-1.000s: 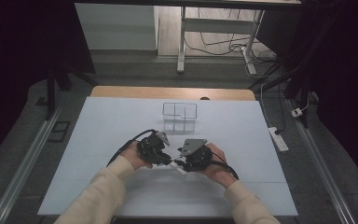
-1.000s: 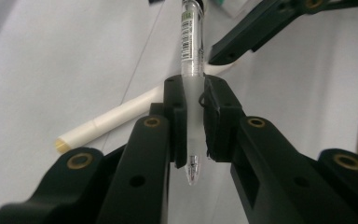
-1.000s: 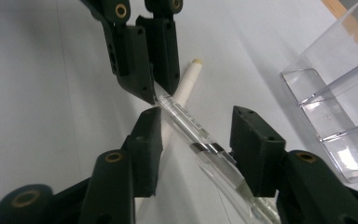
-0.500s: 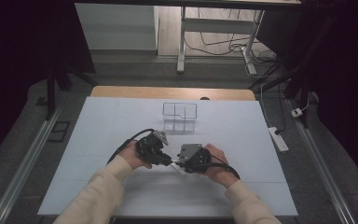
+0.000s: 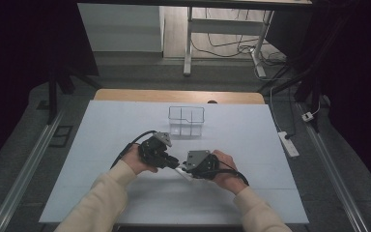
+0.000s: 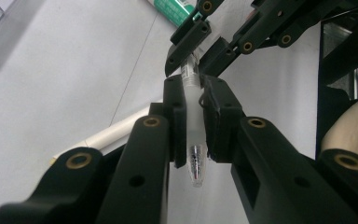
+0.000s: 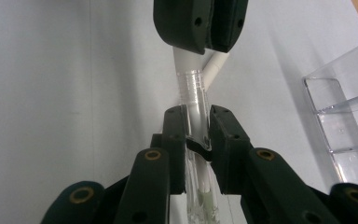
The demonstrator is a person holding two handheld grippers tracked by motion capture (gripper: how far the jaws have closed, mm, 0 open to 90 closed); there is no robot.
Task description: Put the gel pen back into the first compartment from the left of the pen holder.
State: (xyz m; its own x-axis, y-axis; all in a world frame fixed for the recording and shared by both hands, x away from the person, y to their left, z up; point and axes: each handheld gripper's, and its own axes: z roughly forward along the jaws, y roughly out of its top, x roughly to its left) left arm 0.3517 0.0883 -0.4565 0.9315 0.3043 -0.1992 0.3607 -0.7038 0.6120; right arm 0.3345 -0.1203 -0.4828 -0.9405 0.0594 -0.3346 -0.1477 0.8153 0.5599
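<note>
Spanning both tools, a pen point(image 6: 193, 135) is held just off the table point(image 5: 251, 145), on the 6 o'clock side of its centre. Left forearm: enters from 7 o'clock, sleeve up to the wrist, hand wrapped round the tool body. Left gripper point(image 6: 192, 88): nose aimed toward 4 o'clock, jaws clamped on the pen's frosted tip section, judged to brace it. Right gripper point(image 7: 196, 116): nose aimed toward 9 o'clock, tip to tip with the left; its jaws have just been closing and now pinch the clear threaded barrel, apparently so the halves can be twisted or pulled along one axis. Right forearm: enters from 5 o'clock. Spare white pen point(image 6: 116, 130): flat on the table beneath. Clear organiser point(image 5: 187, 116): at 12 o'clock of the grippers, well apart.
</note>
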